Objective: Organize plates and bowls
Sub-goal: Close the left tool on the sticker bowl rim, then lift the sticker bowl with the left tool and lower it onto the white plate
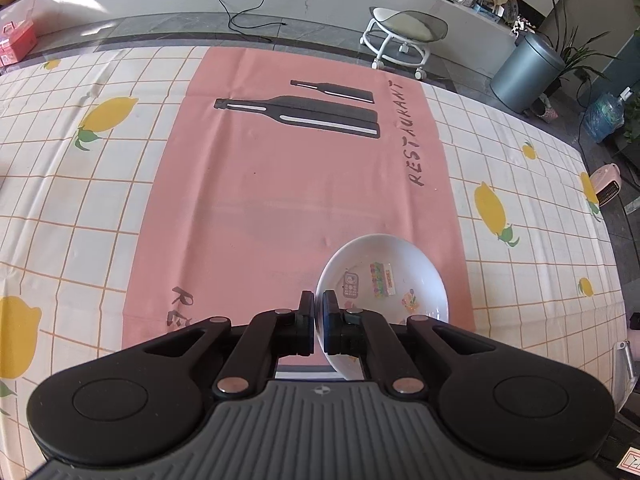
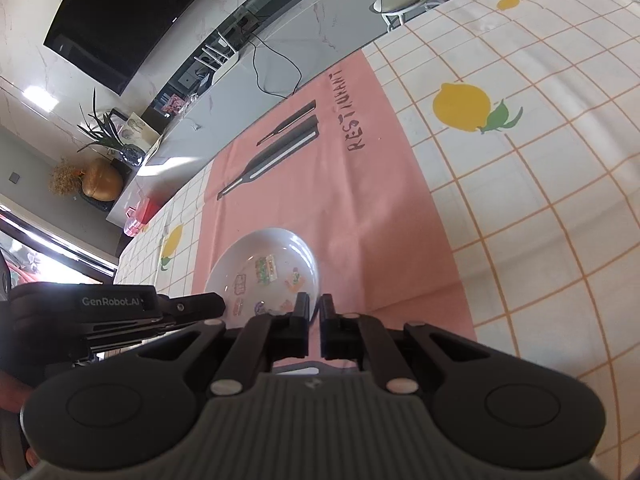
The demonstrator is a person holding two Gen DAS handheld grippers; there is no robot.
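Observation:
A white bowl (image 1: 384, 276) with small colourful pictures inside is held above the pink placemat (image 1: 280, 200). My left gripper (image 1: 319, 312) is shut on the bowl's left rim, one finger inside and one outside. In the right wrist view the same bowl (image 2: 268, 268) is clamped at its right rim by my right gripper (image 2: 315, 312), also shut. The left gripper's body (image 2: 120, 312) shows at the left of that view, reaching to the bowl's other side.
The placemat lies on a lemon-print checked tablecloth (image 1: 80, 220) over the table. Beyond the far edge stand a white rolling stool (image 1: 404, 36), a grey bin (image 1: 528, 72) and a water jug (image 1: 604, 116). A pink box (image 1: 16, 44) sits far left.

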